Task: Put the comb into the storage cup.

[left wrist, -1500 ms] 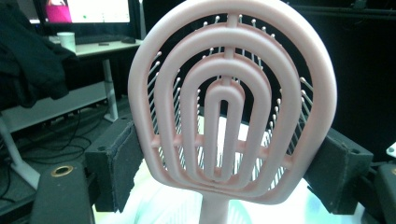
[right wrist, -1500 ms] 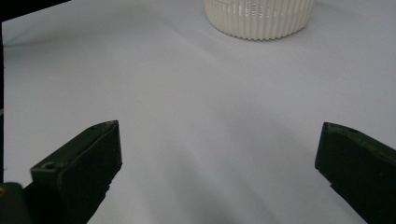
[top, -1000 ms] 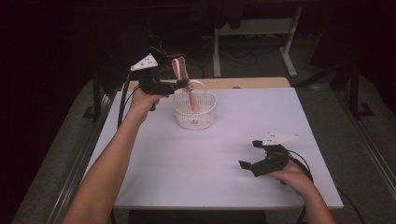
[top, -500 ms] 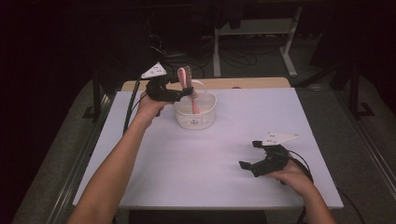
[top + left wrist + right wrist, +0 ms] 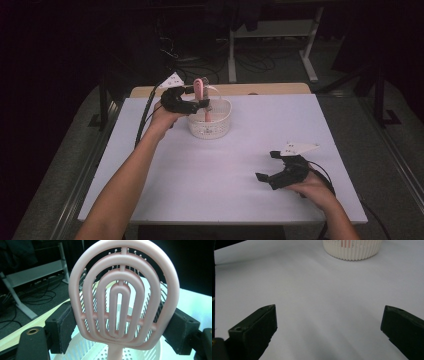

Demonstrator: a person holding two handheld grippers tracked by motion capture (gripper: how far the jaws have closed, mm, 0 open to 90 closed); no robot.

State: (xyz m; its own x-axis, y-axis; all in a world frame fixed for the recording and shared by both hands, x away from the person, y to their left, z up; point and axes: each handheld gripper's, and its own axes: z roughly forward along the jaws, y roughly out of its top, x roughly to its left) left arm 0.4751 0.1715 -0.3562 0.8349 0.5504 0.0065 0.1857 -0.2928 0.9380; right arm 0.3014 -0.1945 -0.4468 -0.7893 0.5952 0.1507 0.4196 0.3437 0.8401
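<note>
A pink vented hairbrush (image 5: 200,88) stands upright, head up, its handle reaching down into a round white basket (image 5: 223,125) at the table's far middle. My left gripper (image 5: 201,101) is shut on the brush's head, one pad on each side. In the left gripper view the brush head (image 5: 125,295) stands between the pads (image 5: 62,327), with the basket (image 5: 95,351) below it. My right gripper (image 5: 265,165) rests open near the table's front right, with nothing between its jaws. The right gripper view shows the right gripper (image 5: 329,325) over bare white table, with the basket (image 5: 352,250) far ahead.
The white tabletop (image 5: 200,180) has a wooden strip (image 5: 260,89) along its far edge. Beyond it, the dark floor holds cables and a white desk frame (image 5: 272,35). Cables trail from both grippers over the table edges.
My left gripper has moved a little right and down, and the brush has gone from tilted to upright with its handle lower in the basket. The right gripper has stayed still.
</note>
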